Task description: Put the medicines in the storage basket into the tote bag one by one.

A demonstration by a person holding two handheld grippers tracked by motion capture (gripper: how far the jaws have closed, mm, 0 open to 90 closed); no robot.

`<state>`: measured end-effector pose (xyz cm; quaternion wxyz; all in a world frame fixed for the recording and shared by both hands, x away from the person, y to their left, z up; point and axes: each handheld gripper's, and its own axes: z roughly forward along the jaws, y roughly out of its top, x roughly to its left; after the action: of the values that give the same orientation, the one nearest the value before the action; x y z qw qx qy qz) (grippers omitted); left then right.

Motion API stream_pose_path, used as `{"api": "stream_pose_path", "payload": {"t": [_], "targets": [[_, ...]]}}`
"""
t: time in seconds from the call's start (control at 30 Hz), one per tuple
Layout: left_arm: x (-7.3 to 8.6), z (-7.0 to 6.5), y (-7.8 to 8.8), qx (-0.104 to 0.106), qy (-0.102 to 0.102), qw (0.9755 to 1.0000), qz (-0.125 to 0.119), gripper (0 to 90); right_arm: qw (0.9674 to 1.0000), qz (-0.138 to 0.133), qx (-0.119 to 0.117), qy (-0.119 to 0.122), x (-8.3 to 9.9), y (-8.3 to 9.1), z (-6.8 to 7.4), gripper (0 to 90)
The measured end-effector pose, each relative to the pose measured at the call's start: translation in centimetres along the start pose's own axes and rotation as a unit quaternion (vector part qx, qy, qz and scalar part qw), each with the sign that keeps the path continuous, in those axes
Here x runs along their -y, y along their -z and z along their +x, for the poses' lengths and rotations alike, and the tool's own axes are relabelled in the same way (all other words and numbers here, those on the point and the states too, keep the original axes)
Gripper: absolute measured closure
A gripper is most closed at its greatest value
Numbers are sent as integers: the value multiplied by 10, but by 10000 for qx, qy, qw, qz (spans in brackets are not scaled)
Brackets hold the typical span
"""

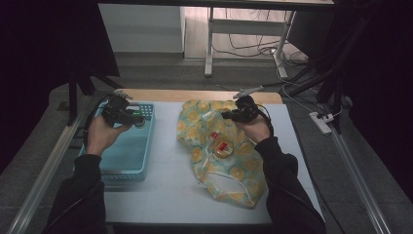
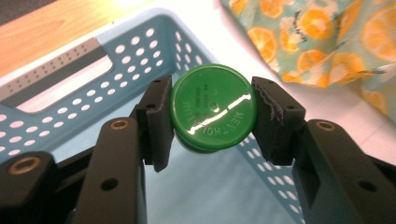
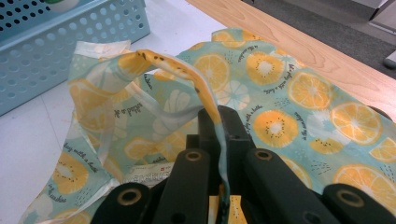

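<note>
**Green tin held over the basket, bag edge pinched**

The left tool (image 2: 212, 114) clamps a round green tin (image 2: 213, 112) by its rim — above the far end of the pale blue perforated basket (image 2: 140, 46). The right tool (image 3: 218, 122) is closed on an edge of the orange-slice print bag (image 3: 299, 107) — lying on the white desk (image 1: 168, 161).
</note>
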<state>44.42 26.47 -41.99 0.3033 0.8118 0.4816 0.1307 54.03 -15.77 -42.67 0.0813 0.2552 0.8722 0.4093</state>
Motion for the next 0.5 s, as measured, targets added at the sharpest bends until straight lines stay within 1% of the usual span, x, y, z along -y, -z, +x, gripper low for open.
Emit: {"api": "stream_pose_path", "payload": {"t": [0.03,0.17,0.3,0.5], "targets": [[-1,-2,2,58,-1,10000,-20,518,10000,3,-1,2,0,0,0,900],[-3,-13,5,198,-119,9997,-104,518,10000,0,1,10,-1,0,0,900],[-8,-27,5,405,-228,9989,-87,518,10000,-8,15,3,-1,1,-1,900],[-18,-54,3,638,-531,9965,-117,518,10000,-25,27,10,-2,2,-1,900]]}}
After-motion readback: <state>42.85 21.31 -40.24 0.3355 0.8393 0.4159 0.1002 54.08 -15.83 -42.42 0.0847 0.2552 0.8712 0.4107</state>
